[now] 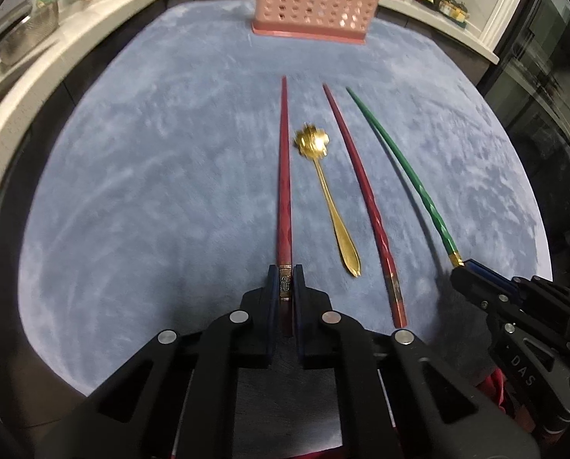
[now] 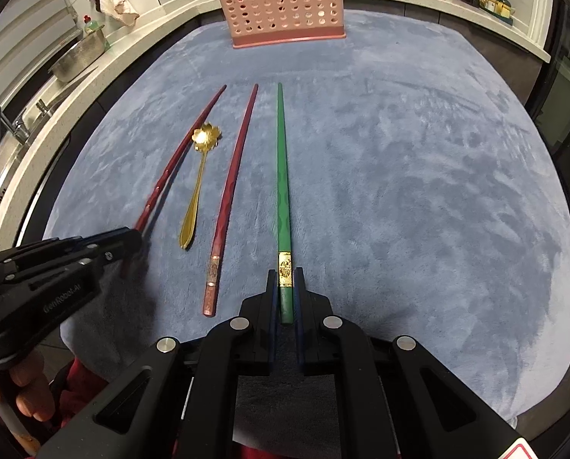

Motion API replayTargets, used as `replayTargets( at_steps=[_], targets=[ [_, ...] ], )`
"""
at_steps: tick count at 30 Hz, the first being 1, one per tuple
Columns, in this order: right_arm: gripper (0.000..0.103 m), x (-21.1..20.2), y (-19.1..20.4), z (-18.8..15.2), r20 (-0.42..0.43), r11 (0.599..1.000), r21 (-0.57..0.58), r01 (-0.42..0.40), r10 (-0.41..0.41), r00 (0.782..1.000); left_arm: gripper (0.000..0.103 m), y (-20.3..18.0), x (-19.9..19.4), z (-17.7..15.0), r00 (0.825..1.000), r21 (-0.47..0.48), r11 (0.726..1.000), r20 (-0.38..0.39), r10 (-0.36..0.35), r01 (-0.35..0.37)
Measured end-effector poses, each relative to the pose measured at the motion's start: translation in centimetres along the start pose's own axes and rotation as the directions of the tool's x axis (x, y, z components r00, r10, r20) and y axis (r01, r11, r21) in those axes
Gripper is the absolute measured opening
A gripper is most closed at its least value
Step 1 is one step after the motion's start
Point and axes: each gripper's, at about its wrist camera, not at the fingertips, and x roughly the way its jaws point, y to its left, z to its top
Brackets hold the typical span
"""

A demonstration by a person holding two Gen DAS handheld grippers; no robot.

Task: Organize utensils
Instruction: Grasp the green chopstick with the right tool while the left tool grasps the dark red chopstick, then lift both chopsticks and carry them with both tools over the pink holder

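Left wrist view: on the blue cloth (image 1: 151, 176) I see the far pink basket (image 1: 315, 0). My left gripper (image 1: 285, 279) pinches one of two red chopsticks (image 1: 283, 176); my right gripper (image 2: 285, 281) clamps the one green chopstick (image 2: 282, 176). One gold spoon (image 1: 328, 195) lies between the reds. Only the right view shows my hand (image 2: 25, 386).

You see two dark red chopsticks (image 1: 284, 176) (image 1: 357, 199), each with a faceted pattern; one green chopstick (image 2: 283, 176) with a gold patterned band; a gold spoon (image 1: 325, 187); a pink basket (image 2: 285, 4) with perforated walls; a grey-blue cloth (image 2: 418, 176).
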Motion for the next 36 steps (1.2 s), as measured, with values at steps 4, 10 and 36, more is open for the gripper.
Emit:
replayTargets(
  at_steps=[4,10,36],
  targets=[
    [0.007,-1.1,0.0,0.8,0.033,1.000,-0.003,-0.001,0.001,0.999,0.007,0.4,-1.4,0.9,0.999,-0.019,1.000,0.048,0.001,0.000],
    [0.007,-4.0,0.0,3.0,0.109,1.000,0.016,-0.026,0.024,0.994,0.007,1.2,-3.7,2.8,0.995,-0.039,0.999,0.104,0.003,0.001],
    [0.007,-12.9,-3.0,15.5,0.398,0.993,0.046,-0.108,0.081,0.914,0.007,2.4,-12.8,16.5,0.920,-0.048,0.999,0.392,0.022,-0.003]
  ],
)
